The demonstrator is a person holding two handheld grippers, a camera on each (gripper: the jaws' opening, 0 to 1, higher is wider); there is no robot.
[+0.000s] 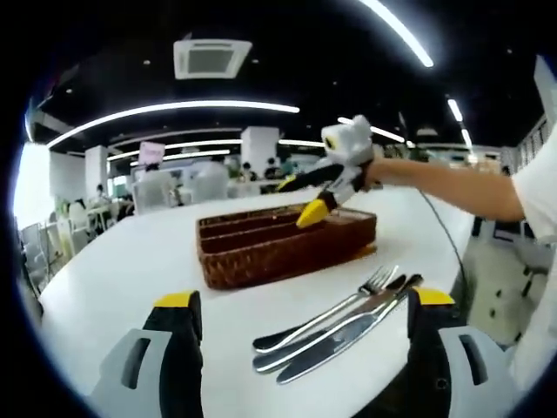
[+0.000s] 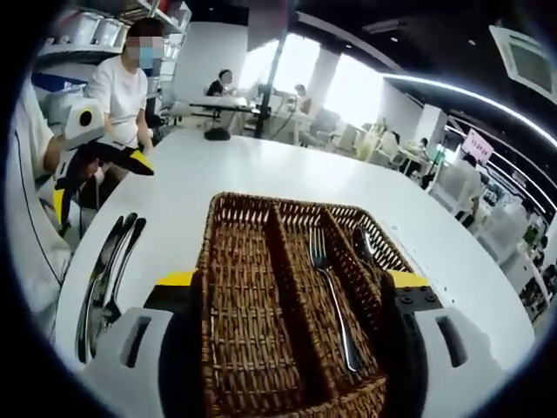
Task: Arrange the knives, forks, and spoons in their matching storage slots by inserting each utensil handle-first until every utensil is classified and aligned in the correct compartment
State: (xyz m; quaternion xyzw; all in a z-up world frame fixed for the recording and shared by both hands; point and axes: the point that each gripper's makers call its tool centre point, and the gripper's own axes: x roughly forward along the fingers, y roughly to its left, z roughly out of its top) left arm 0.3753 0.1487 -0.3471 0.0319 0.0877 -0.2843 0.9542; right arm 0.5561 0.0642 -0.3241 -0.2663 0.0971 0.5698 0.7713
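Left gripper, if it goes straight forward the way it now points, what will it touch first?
Probably the wicker basket. The left gripper stands open, aimed across the white table at the basket's near wall. The cutlery lies nearer, but flat and between the jaws, so the gripper may pass over it; depth is unclear.

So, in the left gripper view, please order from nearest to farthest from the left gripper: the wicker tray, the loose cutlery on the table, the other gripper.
1. Loose cutlery: on the table, between the left gripper jaws.
2. Wicker tray: mid-table, behind the cutlery.
3. Right gripper: above the tray's far right end.
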